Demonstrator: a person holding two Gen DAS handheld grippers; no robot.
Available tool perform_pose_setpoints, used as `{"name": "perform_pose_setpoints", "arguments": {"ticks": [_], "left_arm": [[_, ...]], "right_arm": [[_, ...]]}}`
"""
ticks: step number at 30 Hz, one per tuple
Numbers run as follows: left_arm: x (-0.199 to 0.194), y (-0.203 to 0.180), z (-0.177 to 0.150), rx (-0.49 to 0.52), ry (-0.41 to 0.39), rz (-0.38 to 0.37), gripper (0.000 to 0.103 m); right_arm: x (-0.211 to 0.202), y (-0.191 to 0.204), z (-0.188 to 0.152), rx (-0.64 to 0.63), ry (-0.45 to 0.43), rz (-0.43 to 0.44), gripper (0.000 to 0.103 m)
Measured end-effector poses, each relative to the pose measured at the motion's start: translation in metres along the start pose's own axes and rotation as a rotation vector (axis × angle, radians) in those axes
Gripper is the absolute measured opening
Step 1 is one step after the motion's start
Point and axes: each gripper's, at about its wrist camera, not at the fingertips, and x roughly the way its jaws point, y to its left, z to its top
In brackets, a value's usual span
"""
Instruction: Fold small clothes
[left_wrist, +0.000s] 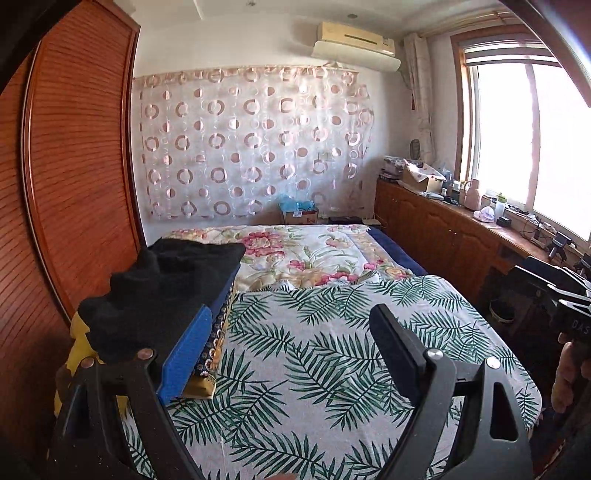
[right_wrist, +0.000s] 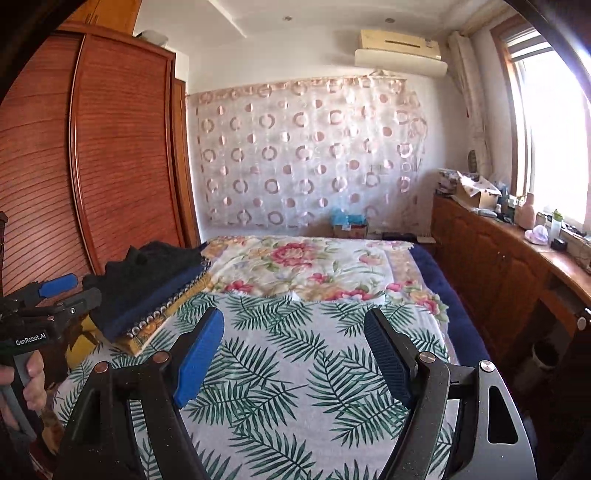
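I use the palm-leaf cloth (right_wrist: 295, 369) on the bed as my landmark. At its left edge I see a pile of clothes (right_wrist: 147, 295): a black top (left_wrist: 159, 291) lies on a dark blue piece (right_wrist: 147, 306), with a patterned yellow one (right_wrist: 147, 334) under that. The lower ones lie flat and neat, but the black one looks a bit lumpy. I think the pile sits at the side so the middle of the leaf cloth stays free as a place to fold.

This could be a pile waiting to be folded, or one that is folded and put aside. I cannot tell which.

My left gripper (left_wrist: 295, 354) hangs above the leaf cloth, right beside the pile. Its fingers are spread wide and hold nothing. My right gripper (right_wrist: 295, 354) hangs above the middle of the leaf cloth, also wide apart with nothing in it.
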Motion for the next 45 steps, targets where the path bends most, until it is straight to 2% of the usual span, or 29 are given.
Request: {"name": "perform_pose_setpoints", "arguments": {"ticks": [7,14,20,45], "left_arm": [[-0.018,-0.004,0.007,0.008,-0.032,0.018,0.088],[-0.023,-0.002,0.006,0.006,-0.039,0.014,0.088],[-0.024,-0.003,0.007,0.006,-0.044,0.015,0.088],[-0.039,-0.007,0.019,0.022,-0.067,0.014,0.088]], "right_arm": [[-0.03,0.013,-0.01,0.007,-0.053,-0.018,0.08],[-0.014,0.01,-0.023,0.011,-0.06,-0.031,0.08],[-0.004,0.004,-0.018,0.018,-0.054,-0.035,0.08],[-0.006,-0.014,-0.016,0.008,-0.059,-0.03,0.08]]}}
